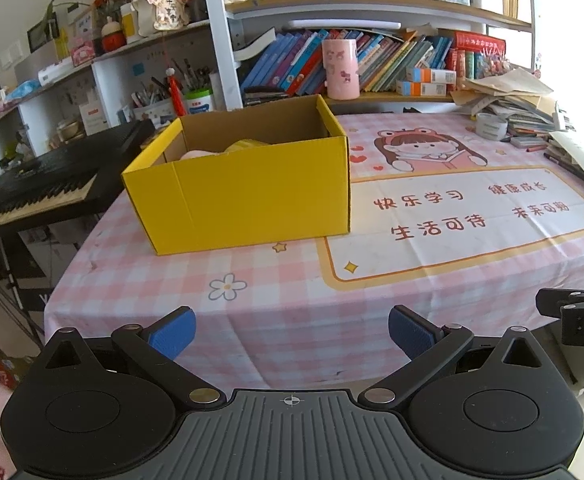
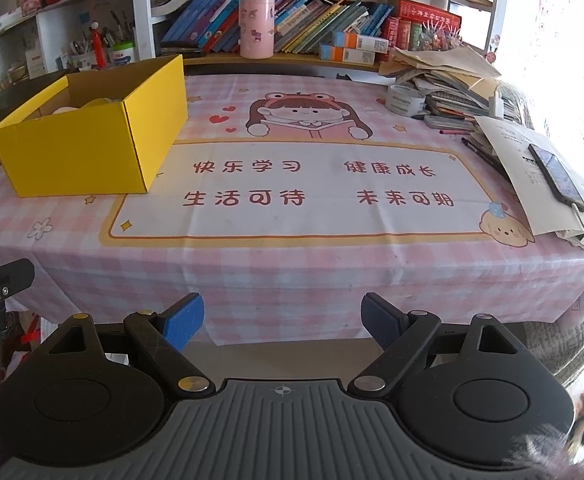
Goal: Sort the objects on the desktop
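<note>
Both fisheye views sit low behind their grippers at the near edge of the pink checked tablecloth point(image 1: 276, 320), facing across the desk toward the crowded bookshelves point(image 1: 372, 60). The left wrist view stands nearer the open yellow cardboard box point(image 1: 244, 196), which fills its centre-left. The right wrist view stands further right, box point(image 2: 88, 148) at left, and both share the cloth's cartoon girl print point(image 2: 304, 116).

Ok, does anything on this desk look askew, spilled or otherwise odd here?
One thing stands out: the dark smartphone lies on a tilted sheet atop the untidy heap of papers and books at the desk's right edge, cable trailing off. The open yellow cardboard box sits upright. Both the left gripper and the right gripper are open, empty.
</note>
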